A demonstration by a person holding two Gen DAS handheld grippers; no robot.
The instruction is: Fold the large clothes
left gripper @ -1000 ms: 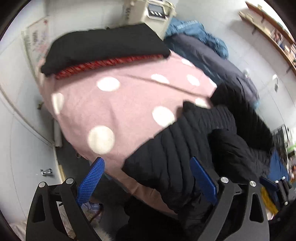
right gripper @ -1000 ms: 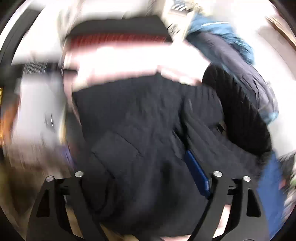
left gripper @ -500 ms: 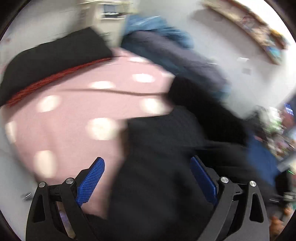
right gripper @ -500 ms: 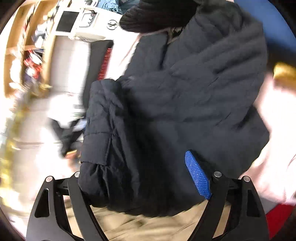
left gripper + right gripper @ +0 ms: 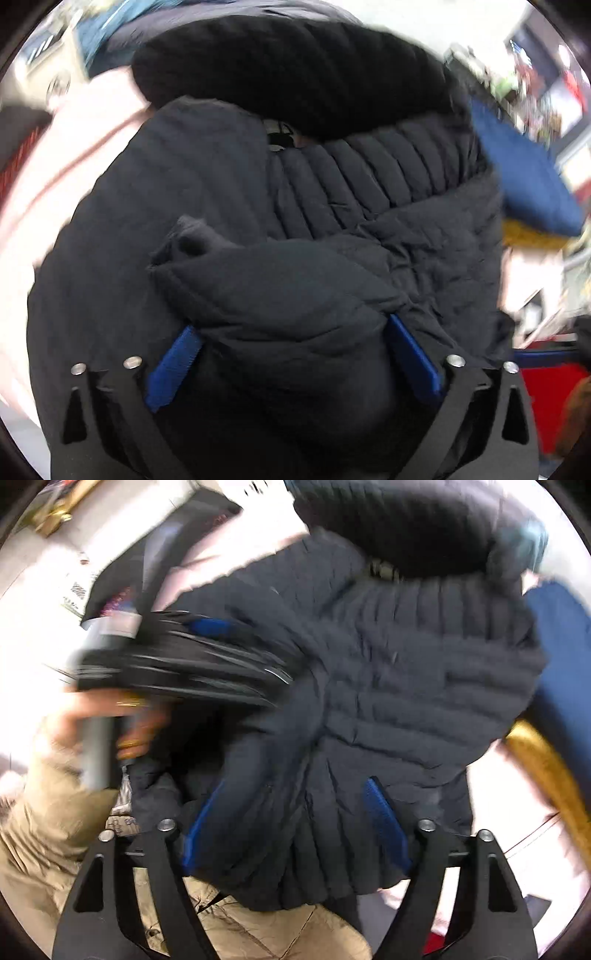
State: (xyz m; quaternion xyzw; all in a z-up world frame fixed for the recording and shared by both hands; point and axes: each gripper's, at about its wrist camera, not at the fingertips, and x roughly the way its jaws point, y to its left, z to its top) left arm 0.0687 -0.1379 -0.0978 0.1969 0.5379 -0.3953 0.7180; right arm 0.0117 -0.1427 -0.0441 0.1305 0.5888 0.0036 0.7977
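Observation:
A black quilted puffer jacket lies on the pink bedspread and fills both views. My left gripper is wide open with a bulging fold of the jacket, a sleeve end, between its blue pads. In the right wrist view the jacket bunches between the fingers of my right gripper, whose jaws stand apart around a thick gathered fold. The left gripper appears there blurred at left, held by a hand.
A black ribbed garment lies beyond the jacket collar. A blue cushion with a yellow edge sits at the right. A red box is at lower right. The person's beige trousers are below the right gripper.
Both grippers swung quickly down onto the jacket. The left gripper moved from over the pink spread onto a jacket fold. The right gripper closed in from wide open around gathered fabric.

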